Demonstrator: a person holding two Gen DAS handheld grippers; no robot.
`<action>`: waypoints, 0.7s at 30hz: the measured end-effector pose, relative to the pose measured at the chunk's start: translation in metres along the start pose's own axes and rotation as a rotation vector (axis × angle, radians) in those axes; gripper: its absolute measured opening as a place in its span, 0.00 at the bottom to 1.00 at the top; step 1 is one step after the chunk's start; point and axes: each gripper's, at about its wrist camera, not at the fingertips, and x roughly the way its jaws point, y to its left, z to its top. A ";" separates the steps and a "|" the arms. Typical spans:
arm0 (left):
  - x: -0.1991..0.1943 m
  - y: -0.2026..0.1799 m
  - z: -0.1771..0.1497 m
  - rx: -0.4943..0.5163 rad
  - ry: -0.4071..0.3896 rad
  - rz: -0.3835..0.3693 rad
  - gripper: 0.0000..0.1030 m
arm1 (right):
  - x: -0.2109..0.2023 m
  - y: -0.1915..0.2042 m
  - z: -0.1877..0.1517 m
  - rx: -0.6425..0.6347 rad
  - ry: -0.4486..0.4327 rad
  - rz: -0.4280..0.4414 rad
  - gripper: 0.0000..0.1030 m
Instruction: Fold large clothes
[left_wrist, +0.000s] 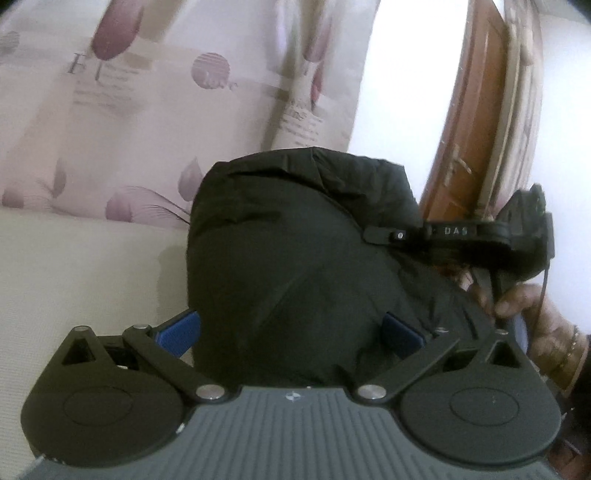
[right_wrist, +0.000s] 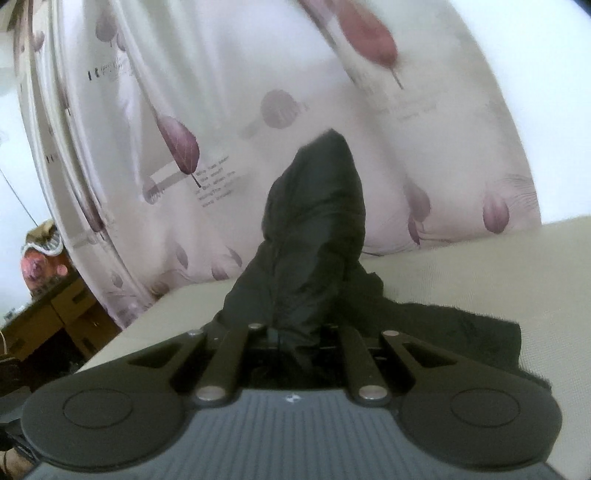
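Two grippers work on one black garment (left_wrist: 295, 266) that lies bunched on a pale beige surface (left_wrist: 92, 266) in front of a curtain (left_wrist: 147, 110) printed with purple leaves. From the left wrist view, the left gripper (left_wrist: 291, 332) has its blue pads (left_wrist: 181, 332) spread wide, one on each side of a bulky fold of the cloth; whether they press on it cannot be told. The right gripper (right_wrist: 295, 332), held by a hand (left_wrist: 517, 299), has its jaws drawn together on a raised ridge of the garment, which stands up before it while the rest trails onto the surface.
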 end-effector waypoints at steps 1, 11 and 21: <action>0.004 -0.002 -0.001 0.013 0.006 0.002 1.00 | -0.004 -0.006 -0.008 0.020 -0.009 0.010 0.08; 0.037 -0.022 -0.011 0.120 0.113 0.011 1.00 | -0.008 -0.119 0.006 0.283 -0.069 0.066 0.18; 0.038 -0.019 -0.013 0.096 0.115 0.012 1.00 | -0.097 -0.144 0.010 0.431 -0.069 -0.213 0.69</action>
